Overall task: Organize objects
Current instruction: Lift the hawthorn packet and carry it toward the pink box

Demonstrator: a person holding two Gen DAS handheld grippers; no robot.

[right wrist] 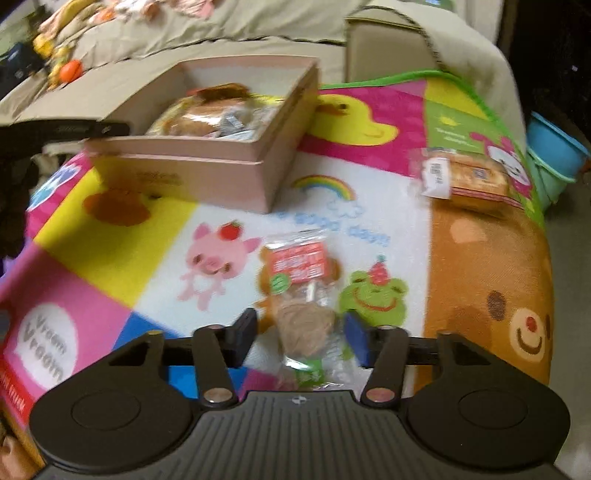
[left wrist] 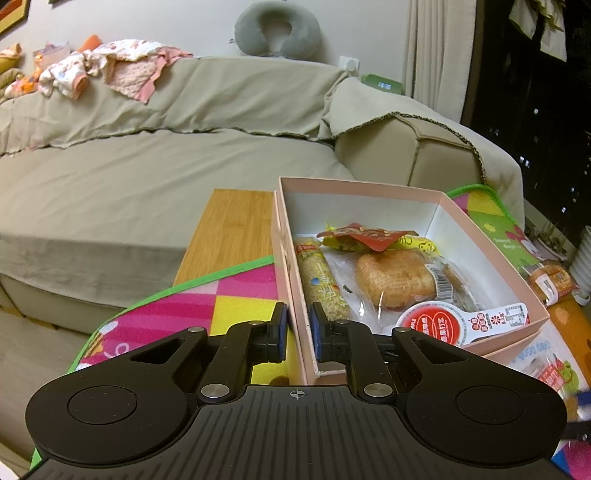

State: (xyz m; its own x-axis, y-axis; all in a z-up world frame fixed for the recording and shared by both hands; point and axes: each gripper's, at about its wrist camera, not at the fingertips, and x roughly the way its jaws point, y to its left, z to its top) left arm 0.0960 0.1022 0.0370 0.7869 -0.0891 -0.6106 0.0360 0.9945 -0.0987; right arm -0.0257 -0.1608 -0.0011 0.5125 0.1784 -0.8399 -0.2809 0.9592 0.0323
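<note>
1. The left tool (left wrist: 298, 332) straddles the near left wall of the pink box (left wrist: 291, 280), one blue pad outside and one inside; the pads stand narrowly apart, close on either side of the wall, though actual contact cannot be told.
2. Inside the box, in the left wrist view, a wrapped bun (left wrist: 393, 282) lies at the centre, a long sesame bar (left wrist: 321, 284) runs along the left wall at 9 o'clock from the bun, a red and yellow packet (left wrist: 365, 236) sits at 12 o'clock, and a red-lidded cup (left wrist: 434, 321) lies at 5 o'clock near the front corner.
3. The box rests on a brightly patterned cartoon mat (right wrist: 229, 221) spread over the tabletop (left wrist: 229, 229), whose bare wood shows at 10 o'clock from the box.
4. The right tool (right wrist: 301, 334) is spread wide, its fingers flanking a clear snack packet (right wrist: 303, 291) with a red label that lies flat on the mat; neither finger touches it, as far as the blurred view shows.
5. A second wrapped bun (right wrist: 469, 177) lies on the mat at 2 o'clock from the snack packet, well apart from the box at 11 o'clock.
6. A sofa (left wrist: 147, 177) draped in beige cloth fills the background, with a grey neck pillow (left wrist: 279, 29) on its back.
</note>
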